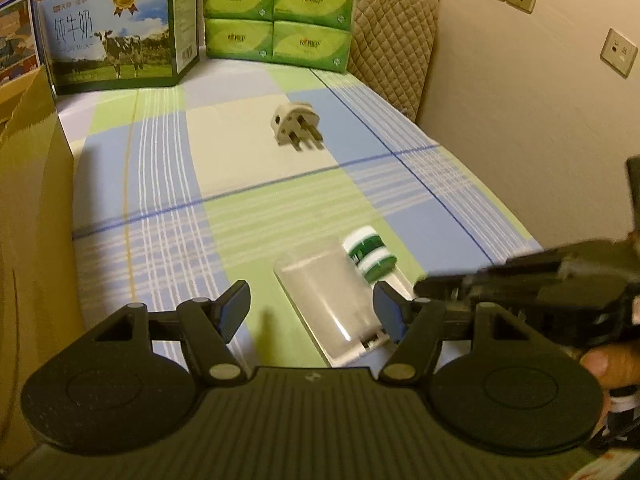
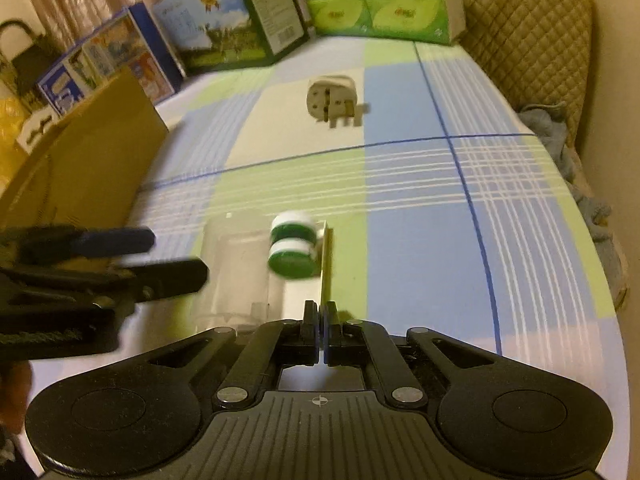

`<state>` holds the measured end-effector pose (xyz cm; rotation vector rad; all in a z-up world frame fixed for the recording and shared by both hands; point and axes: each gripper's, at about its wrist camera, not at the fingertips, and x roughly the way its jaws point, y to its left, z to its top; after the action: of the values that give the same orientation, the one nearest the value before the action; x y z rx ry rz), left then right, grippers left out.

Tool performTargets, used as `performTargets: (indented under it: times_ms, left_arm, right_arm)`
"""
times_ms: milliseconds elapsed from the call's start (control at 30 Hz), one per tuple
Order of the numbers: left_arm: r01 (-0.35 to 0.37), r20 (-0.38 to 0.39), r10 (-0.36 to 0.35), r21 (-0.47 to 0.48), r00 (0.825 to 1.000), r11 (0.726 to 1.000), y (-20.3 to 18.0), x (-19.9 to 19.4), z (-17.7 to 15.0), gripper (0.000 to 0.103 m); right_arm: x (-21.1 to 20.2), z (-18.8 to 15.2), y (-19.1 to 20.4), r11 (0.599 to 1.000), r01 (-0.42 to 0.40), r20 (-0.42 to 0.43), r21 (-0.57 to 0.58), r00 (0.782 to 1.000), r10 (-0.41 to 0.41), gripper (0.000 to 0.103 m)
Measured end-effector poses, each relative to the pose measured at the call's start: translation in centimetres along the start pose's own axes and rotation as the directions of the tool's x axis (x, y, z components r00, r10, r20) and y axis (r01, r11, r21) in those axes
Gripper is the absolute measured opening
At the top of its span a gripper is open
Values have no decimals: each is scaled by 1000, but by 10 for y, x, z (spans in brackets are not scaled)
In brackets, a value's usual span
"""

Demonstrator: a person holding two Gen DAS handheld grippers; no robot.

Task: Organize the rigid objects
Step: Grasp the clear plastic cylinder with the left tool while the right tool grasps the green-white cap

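A clear plastic box (image 1: pixel 332 300) lies on the checked tablecloth with a small green-and-white jar (image 1: pixel 370 258) at its mouth. My left gripper (image 1: pixel 312 308) is open, its fingers on either side of the box. My right gripper (image 2: pixel 322 320) is shut on the box's thin open lid (image 2: pixel 327 256); the jar (image 2: pixel 292 246) and the box (image 2: pixel 236 264) lie just left of it. The left gripper (image 2: pixel 168 256) shows blurred at the left of the right wrist view. A beige plug adapter (image 1: pixel 296 124) lies farther back; it also shows in the right wrist view (image 2: pixel 332 100).
A cardboard box (image 1: pixel 28 208) stands at the left. A milk carton (image 1: pixel 116 32), green tissue packs (image 1: pixel 280 12) and a blue box (image 2: pixel 100 60) line the back. A quilted cushion (image 1: pixel 392 40) and the wall (image 1: pixel 520 120) bound the right side.
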<state>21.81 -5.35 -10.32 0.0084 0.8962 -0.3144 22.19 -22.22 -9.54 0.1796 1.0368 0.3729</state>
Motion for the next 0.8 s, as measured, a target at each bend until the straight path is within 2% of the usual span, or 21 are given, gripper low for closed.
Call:
performTargets:
  times_ms: [167,267,333,400,467,567,800]
  left_arm:
    - [-13,7,13,3,1000,1000,-13,6,-4,64]
    - [-22,21,22,7,1000,1000,-22,13,-4,64]
    - [-49,33,48,35,998,998,-29,18,-4,64]
    - [-74,40,72,65,997,995,-34,23,-5,63]
    - [-99,45,95,96,994,990,-38,27,-6,60]
    - [-114,41,110,115,993,987,-37,29,-9,59]
    - [-72,47,68,110,997,991,-25,21,-10,51]
  right_arm:
    - [-15,5,-6,997,47,112,60,992,-53,7]
    - [-16,10,-16,990,67,133,125,988,-84,12]
    - [-16,12,-21,986,79,134,149,986,-99,17]
    - [-17,13,-23,984,87,139,158,984,-110,29]
    - [-19,14,-26,982,88,149,165,982,-113,37]
    - [-22,15,-27,981,79,160,178,981,-108,38]
    - [-18,18,-21,985,59,163,162,983,-85,38]
